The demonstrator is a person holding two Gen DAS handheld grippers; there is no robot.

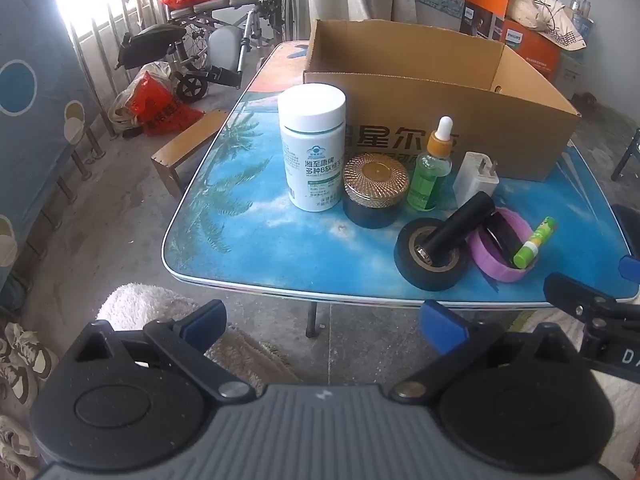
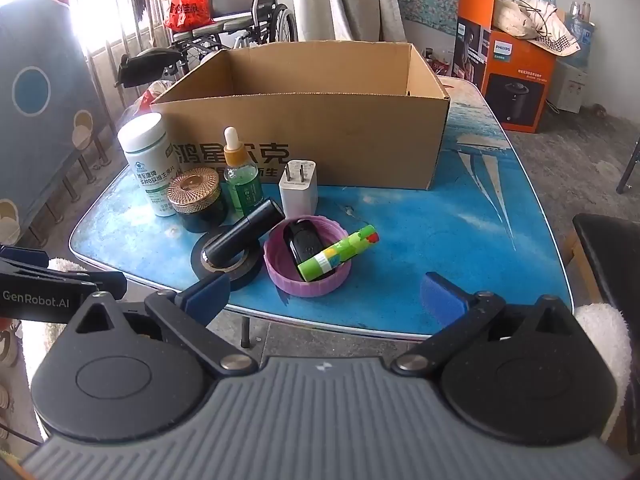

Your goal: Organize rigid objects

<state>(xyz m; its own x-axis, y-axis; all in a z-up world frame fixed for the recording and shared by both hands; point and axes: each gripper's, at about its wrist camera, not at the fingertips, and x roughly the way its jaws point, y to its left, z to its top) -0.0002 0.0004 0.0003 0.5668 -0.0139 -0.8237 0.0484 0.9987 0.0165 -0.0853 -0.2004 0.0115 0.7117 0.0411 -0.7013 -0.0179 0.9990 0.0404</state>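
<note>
An open cardboard box (image 1: 440, 120) (image 2: 320, 136) stands at the back of a blue table (image 1: 280, 248) (image 2: 440, 240). In front of it stand a white pill bottle (image 1: 314, 148) (image 2: 148, 160), a gold-lidded jar (image 1: 376, 190) (image 2: 198, 198), a green dropper bottle (image 1: 432, 168) (image 2: 240, 176) and a white charger (image 1: 476, 178) (image 2: 299, 190). A black cylinder (image 1: 456, 230) (image 2: 240, 240) leans on a black tape roll (image 1: 432, 256) (image 2: 228, 268). A purple lid (image 1: 500, 252) (image 2: 308, 264) holds a black object and a green glue stick (image 1: 534, 242) (image 2: 338, 254). My left gripper (image 1: 324, 326) and right gripper (image 2: 326, 296) hang open before the table's front edge, holding nothing.
A wheelchair (image 1: 216, 44) (image 2: 240, 20), red bags (image 1: 160, 104) and a low wooden bench (image 1: 188, 148) stand left of the table. An orange carton (image 2: 512, 80) sits at the back right. A dark chair (image 2: 608, 256) is near the right edge.
</note>
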